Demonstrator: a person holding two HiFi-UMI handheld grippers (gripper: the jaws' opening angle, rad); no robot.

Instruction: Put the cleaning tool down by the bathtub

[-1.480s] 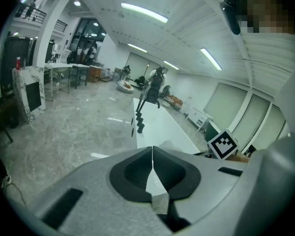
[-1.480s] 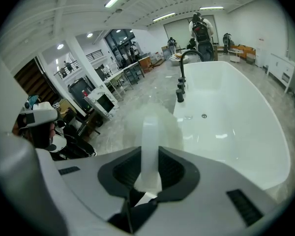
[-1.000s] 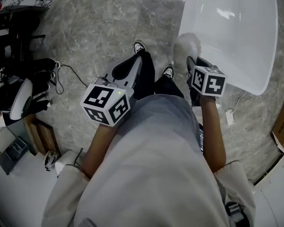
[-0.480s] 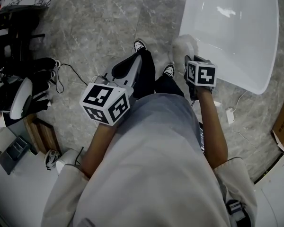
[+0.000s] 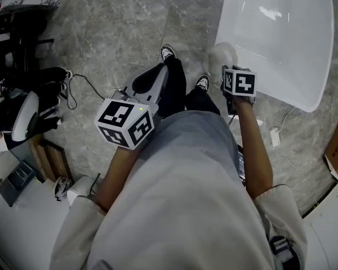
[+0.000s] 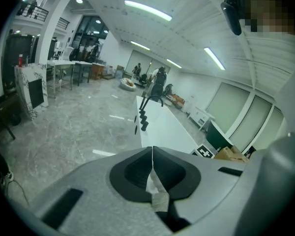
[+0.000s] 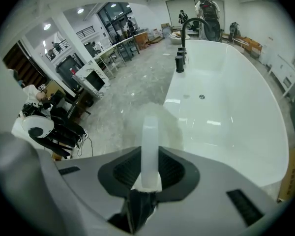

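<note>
Translucent white plastic is all that sits between the right tongs (image 7: 150,151): the slim handle of the cleaning tool (image 7: 150,129), clamped on both sides, with its pale fluffy head (image 5: 221,57) hanging past the tips. In the head view that head is over the grey marble floor (image 5: 118,32), just beside the curved outer wall of the bathtub (image 5: 312,66) and close to the person's right shoe (image 5: 201,82). Whether the head already touches the floor cannot be told. The left tongs (image 6: 152,154) are pressed together with nothing held, off to the other side and taking no part.

The likeliest slip, as I judge it, is letting go while the tool is off the floor. The handle looks smooth and narrow, so it could pivot in the grip or fall, and a light tool with a soft head may bounce or roll away from the tub. Set upright, it would probably tip, since a fluffy head gives no firm base. Leaned on the glossy tub wall, it could slide sideways. There is also little room: the shoe is close on one side, and a white plug and cable (image 5: 274,138) lie on the floor near the tub, where the tool could snag.
</note>
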